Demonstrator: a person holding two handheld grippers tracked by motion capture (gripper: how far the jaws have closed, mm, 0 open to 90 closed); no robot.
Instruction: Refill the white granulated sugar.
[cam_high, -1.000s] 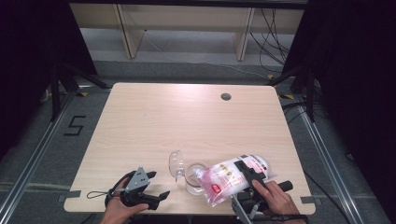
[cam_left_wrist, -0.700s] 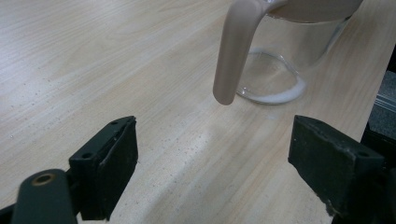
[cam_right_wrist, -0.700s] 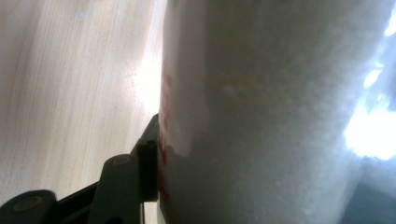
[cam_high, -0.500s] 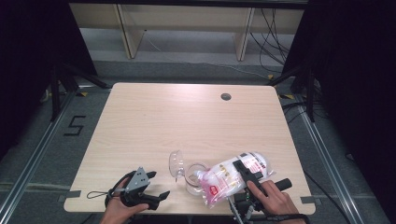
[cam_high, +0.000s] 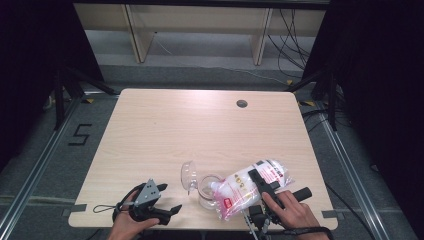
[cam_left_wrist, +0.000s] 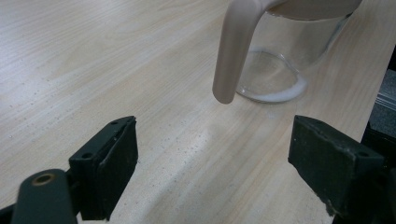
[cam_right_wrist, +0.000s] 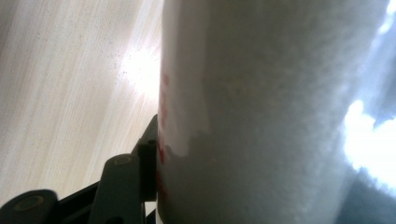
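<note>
At six o'clock on the pale wooden table (cam_high: 165, 130): clear glass jug with beige handle (cam_high: 207, 189), tipped white plastic bag with red print (cam_high: 245, 187) over its mouth. Clamped on the bag, right gripper (cam_high: 263, 186); left gripper (cam_high: 159, 202) at seven o'clock, gaping, empty. Dark-curtained room beyond.

The glass jar (cam_high: 209, 189) stood on the table (cam_high: 200, 130) between the two grippers, ahead and to the right of the left gripper (cam_high: 167, 212), with its lid (cam_high: 188, 176) just behind it. The bag of white powder (cam_high: 250, 187) sat clamped in the right gripper (cam_high: 261, 186), its lower end tilted over the jar's mouth.
</note>
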